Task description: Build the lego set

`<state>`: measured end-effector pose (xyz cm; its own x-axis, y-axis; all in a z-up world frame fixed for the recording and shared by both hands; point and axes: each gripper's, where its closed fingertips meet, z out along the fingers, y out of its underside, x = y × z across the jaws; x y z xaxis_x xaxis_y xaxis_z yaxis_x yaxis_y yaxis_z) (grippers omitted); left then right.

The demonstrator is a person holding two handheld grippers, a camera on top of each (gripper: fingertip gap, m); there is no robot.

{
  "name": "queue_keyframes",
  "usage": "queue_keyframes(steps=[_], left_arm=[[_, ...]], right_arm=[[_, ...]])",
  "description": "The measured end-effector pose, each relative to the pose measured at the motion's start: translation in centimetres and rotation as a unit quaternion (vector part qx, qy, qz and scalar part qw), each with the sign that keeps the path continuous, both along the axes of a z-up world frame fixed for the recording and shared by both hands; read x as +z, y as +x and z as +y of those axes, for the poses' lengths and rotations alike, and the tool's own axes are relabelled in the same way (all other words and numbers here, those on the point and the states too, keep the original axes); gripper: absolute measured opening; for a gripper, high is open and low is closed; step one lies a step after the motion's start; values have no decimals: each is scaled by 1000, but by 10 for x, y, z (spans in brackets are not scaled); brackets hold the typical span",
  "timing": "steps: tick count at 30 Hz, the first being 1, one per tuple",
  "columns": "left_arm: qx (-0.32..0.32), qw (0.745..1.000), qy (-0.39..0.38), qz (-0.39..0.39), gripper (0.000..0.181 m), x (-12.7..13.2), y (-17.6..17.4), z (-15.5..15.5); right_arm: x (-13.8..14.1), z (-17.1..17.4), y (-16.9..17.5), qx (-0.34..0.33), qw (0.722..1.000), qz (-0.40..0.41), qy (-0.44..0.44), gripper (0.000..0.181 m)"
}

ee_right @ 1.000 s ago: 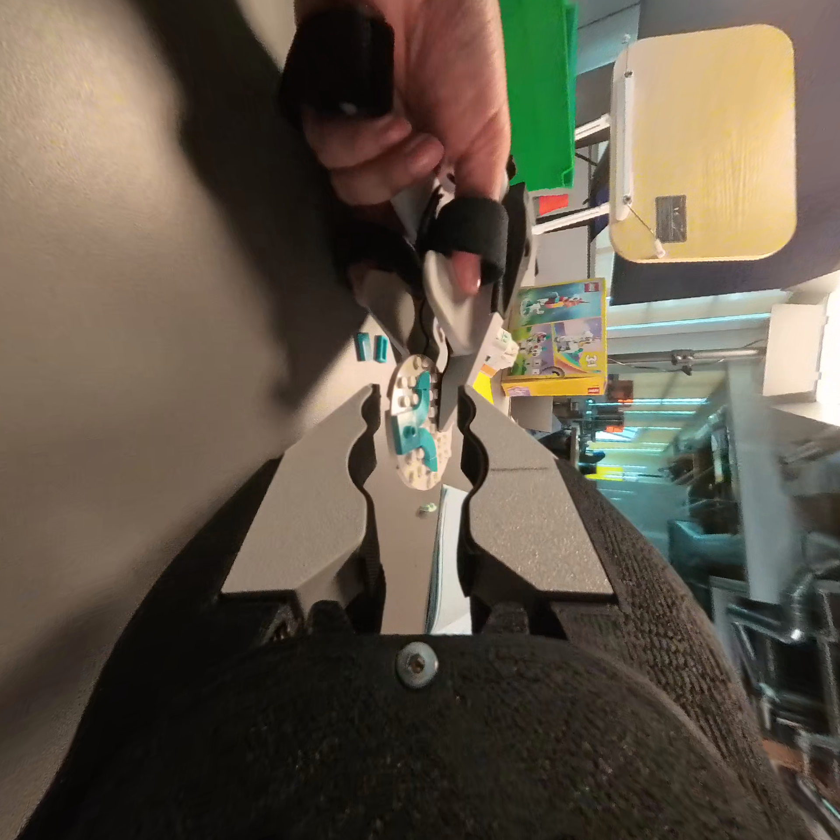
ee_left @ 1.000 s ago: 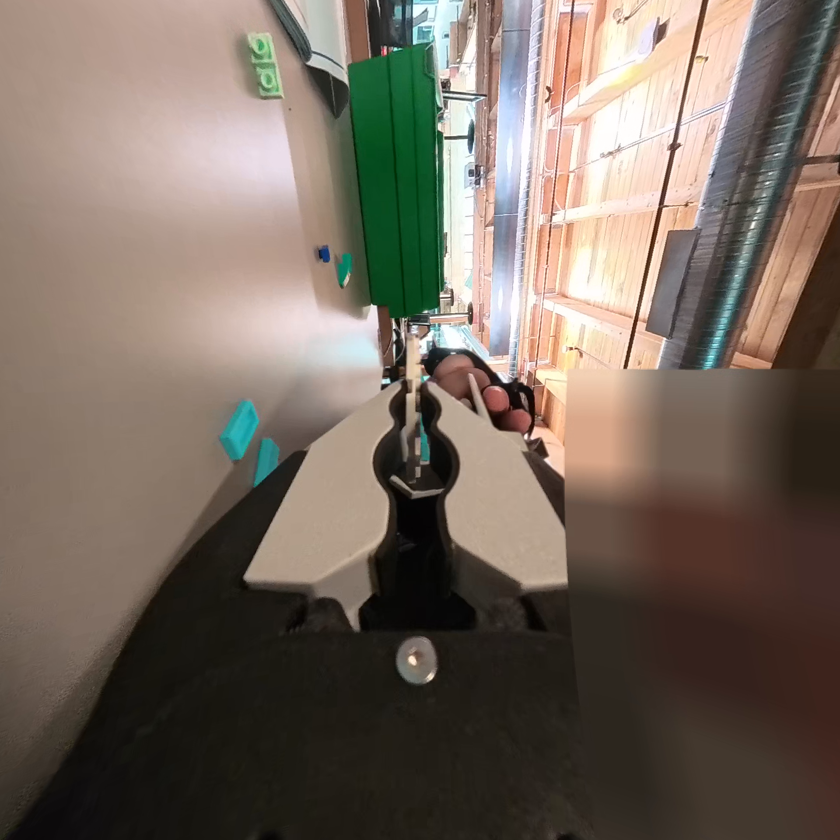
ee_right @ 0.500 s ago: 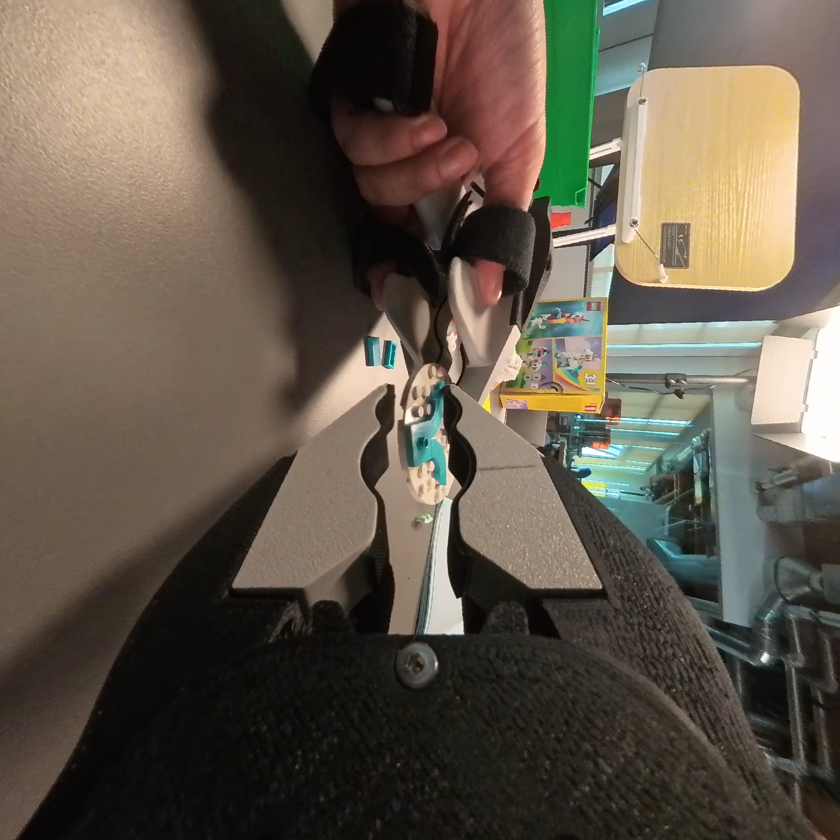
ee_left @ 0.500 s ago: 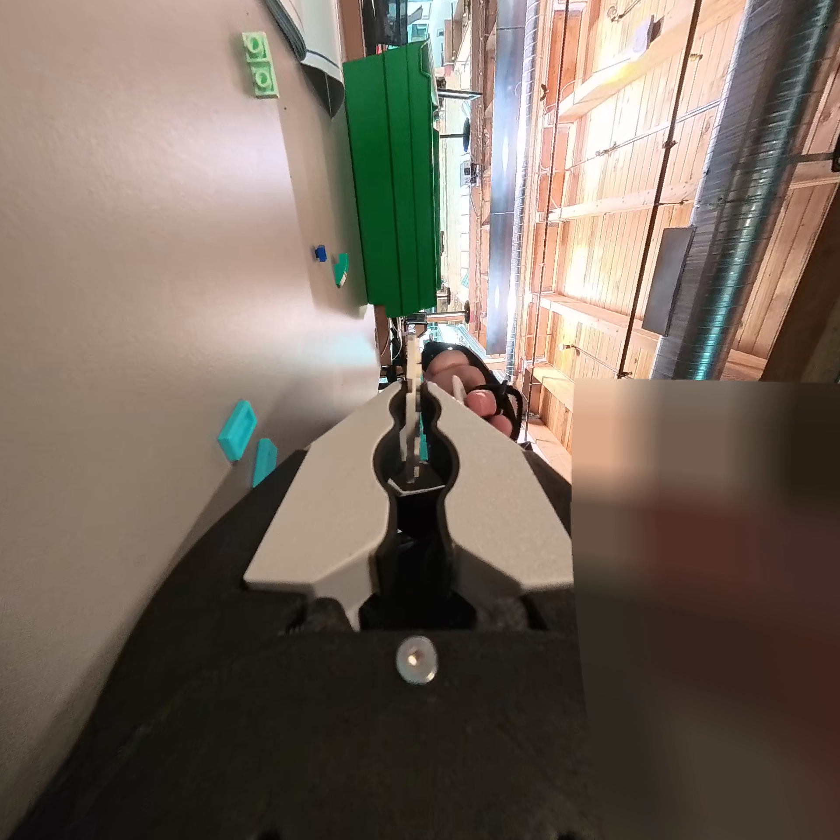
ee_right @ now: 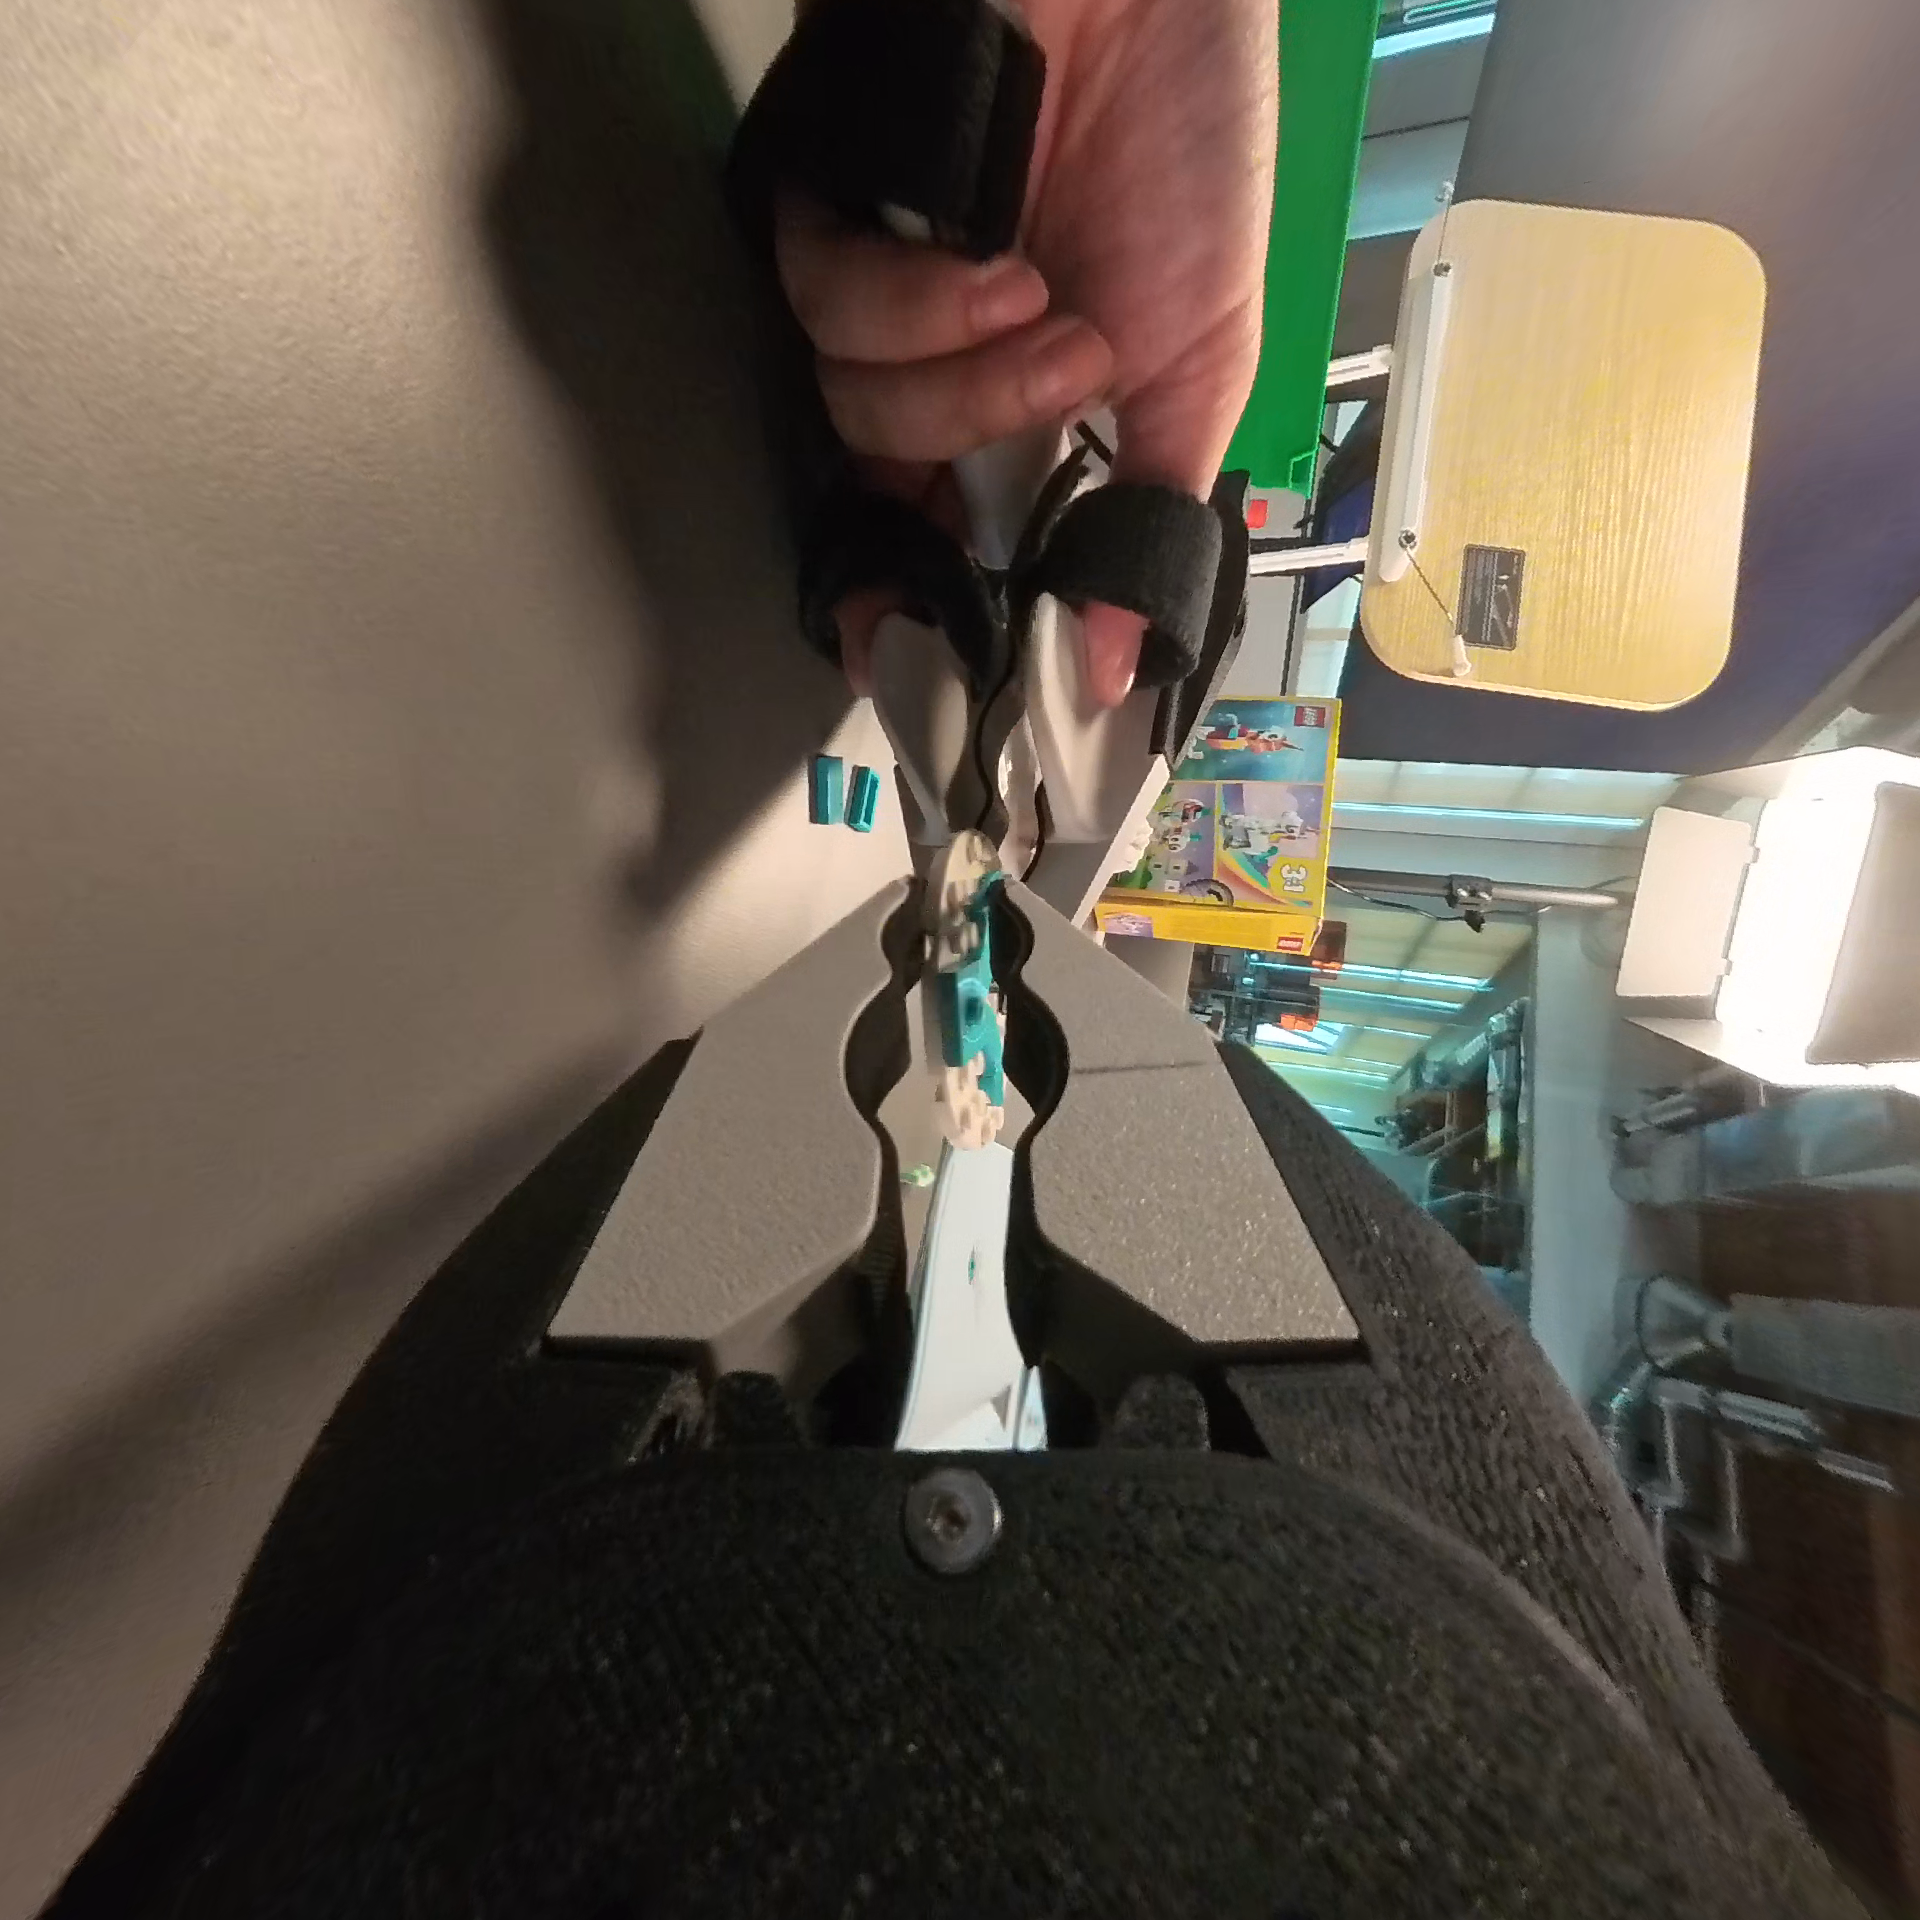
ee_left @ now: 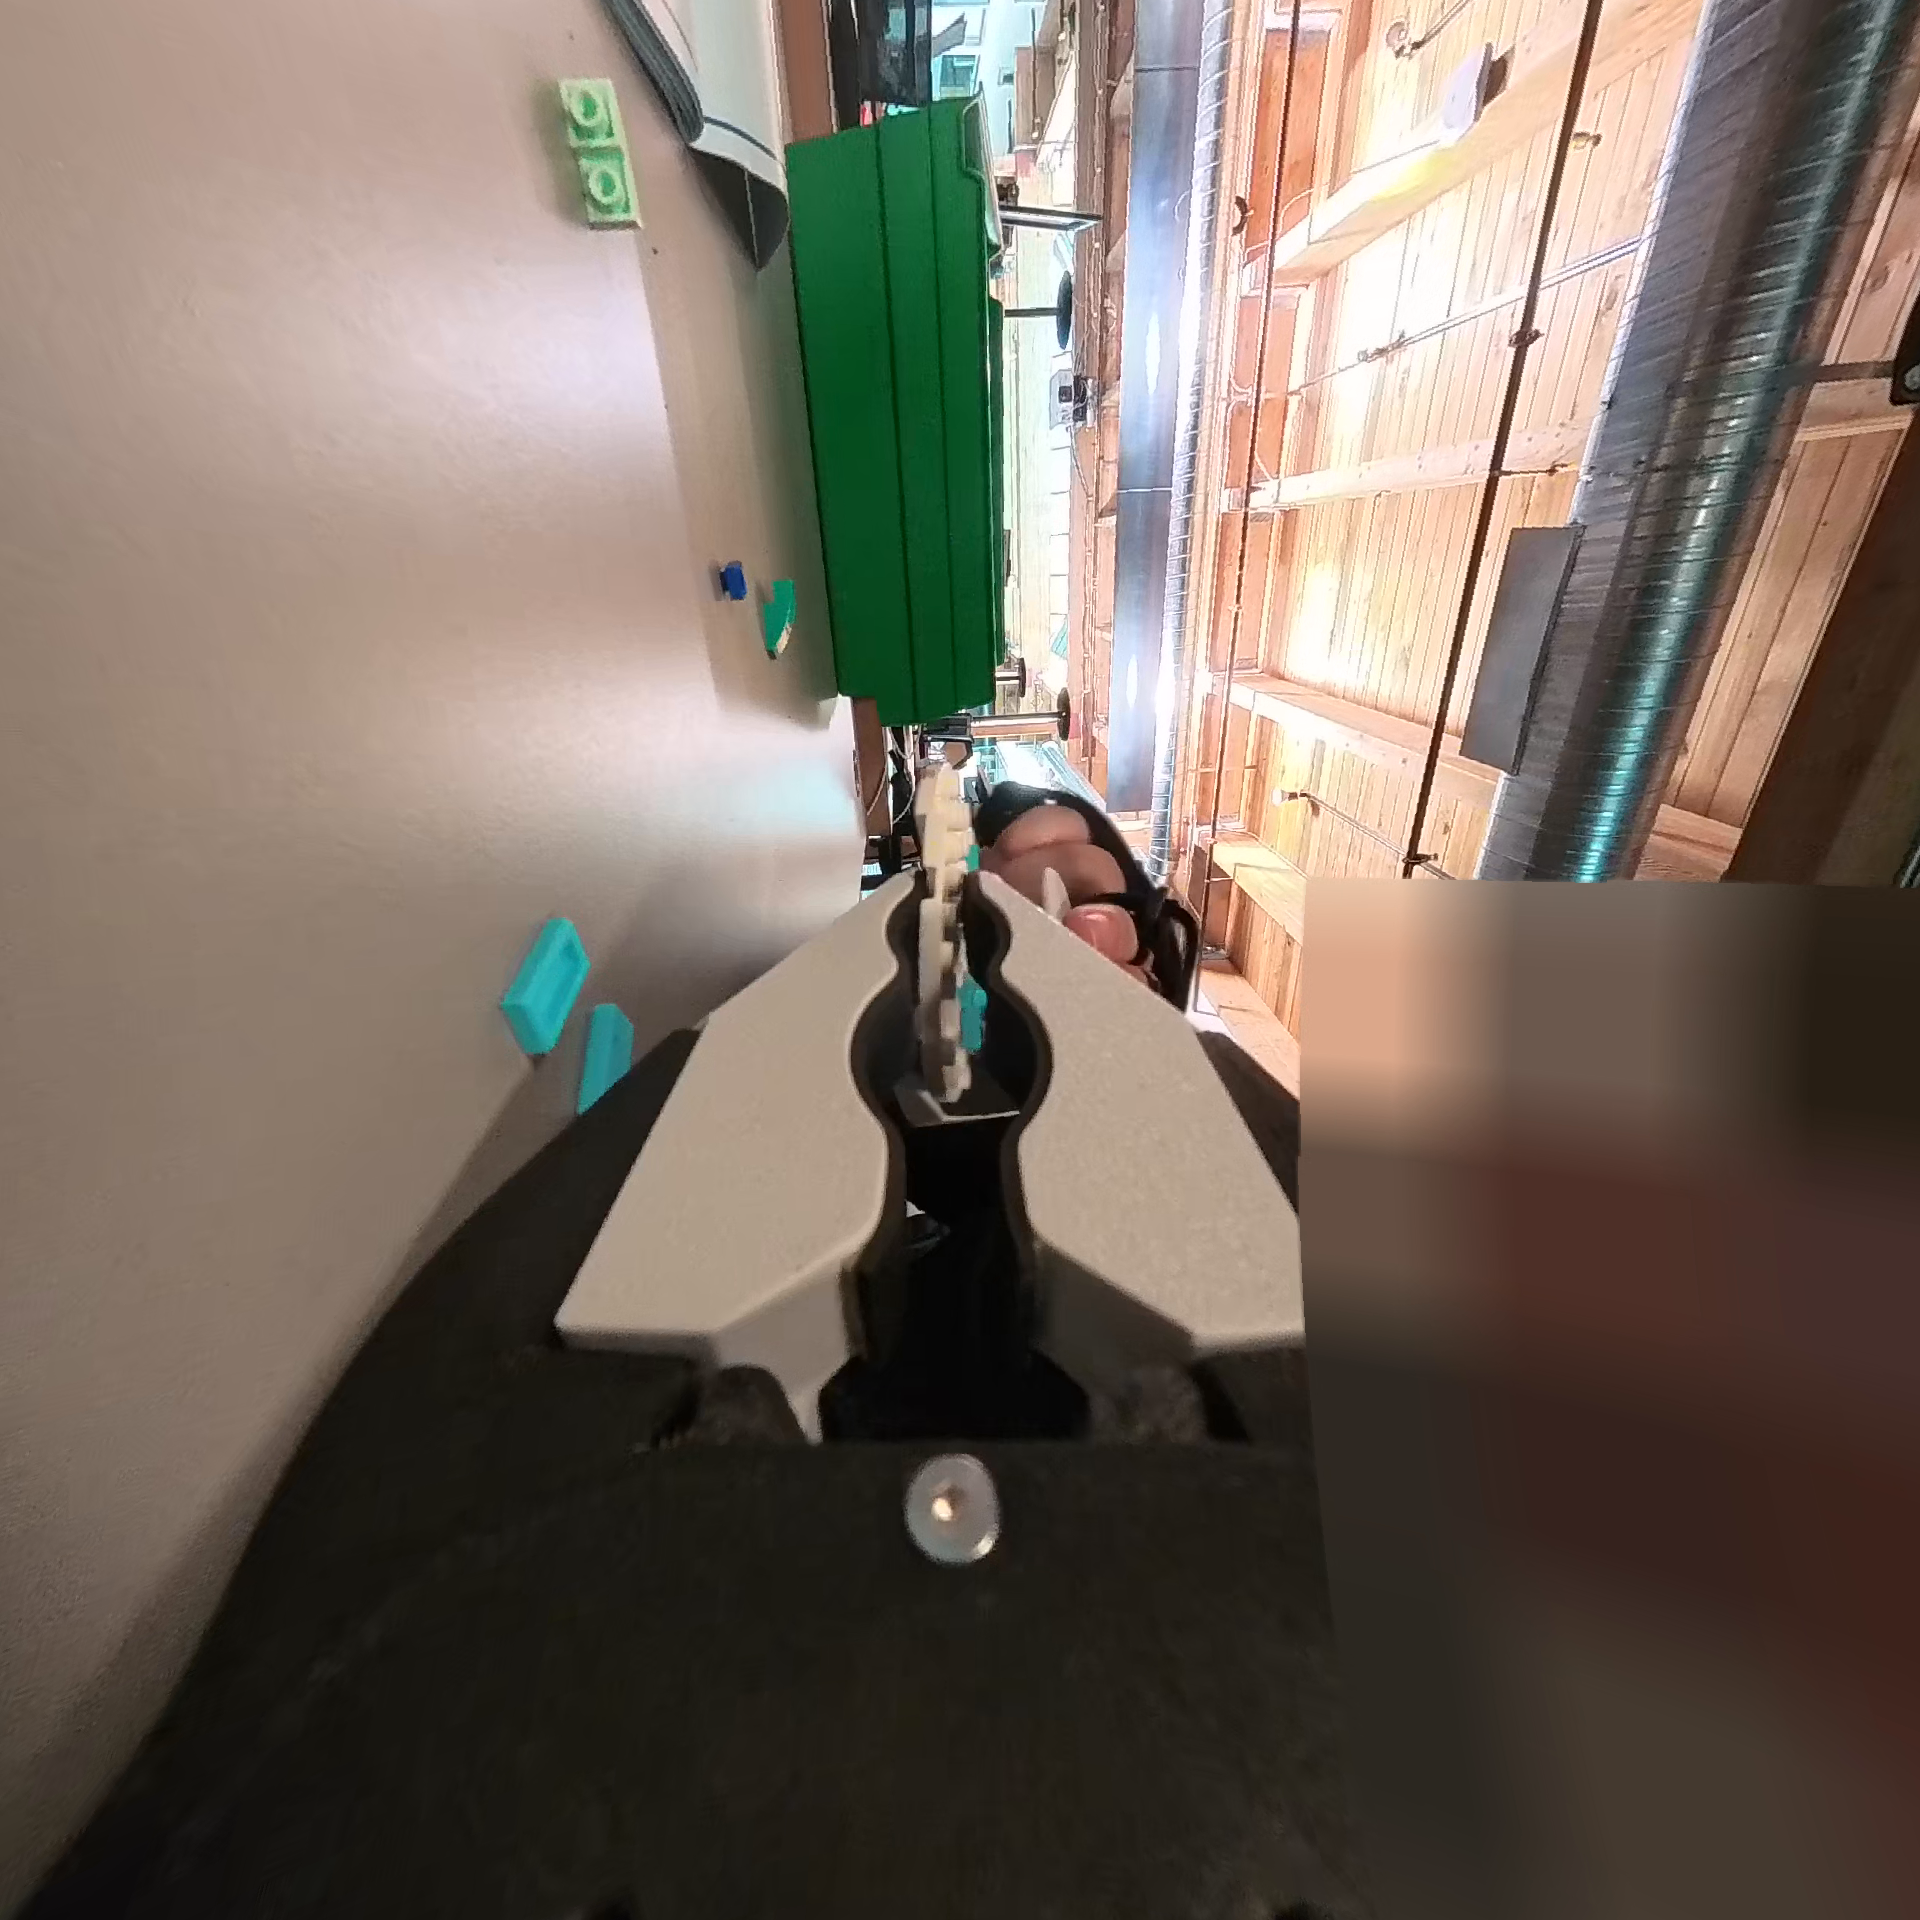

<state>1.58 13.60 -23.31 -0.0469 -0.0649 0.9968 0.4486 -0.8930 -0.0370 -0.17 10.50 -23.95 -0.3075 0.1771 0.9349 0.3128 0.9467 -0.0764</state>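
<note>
Closing in since a second ago, the right gripper (ee_right: 961, 914) now pinches the white round plate (ee_right: 954, 1003) — teal piece attached — at frame centre, the left gripper (ee_left: 945, 883) clamped on it too. Uneven squeeze could twist it free toward the table (ee_right: 312, 520).

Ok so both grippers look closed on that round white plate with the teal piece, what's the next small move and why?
Probably open the left gripper slightly and let go. The white round plate with its teal piece sits pinched edge-on in the right gripper too, above the table, so a double hold blocks turning it or adding parts.
</note>
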Motion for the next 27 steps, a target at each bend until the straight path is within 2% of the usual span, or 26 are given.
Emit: queue_keyframes(steps=[7, 21, 24, 27], left_arm=[[-5, 1000, 5, 22, 4, -4, 2, -3], [0, 1000, 3, 10, 4, -2, 0, -1], [0, 1000, 5, 6, 4, -1, -1, -1], [2, 1000, 7, 4, 4, 0, -2, -1]], right_arm=[[-9, -2, 1, -4, 1000, -23, -11, 17], [-3, -1, -1, -8, 1000, -11, -20, 11], [-4, -1, -2, -13, 999, 0, -36, 14], [-1, 6, 0, -32, 998, 15, -43, 32]])
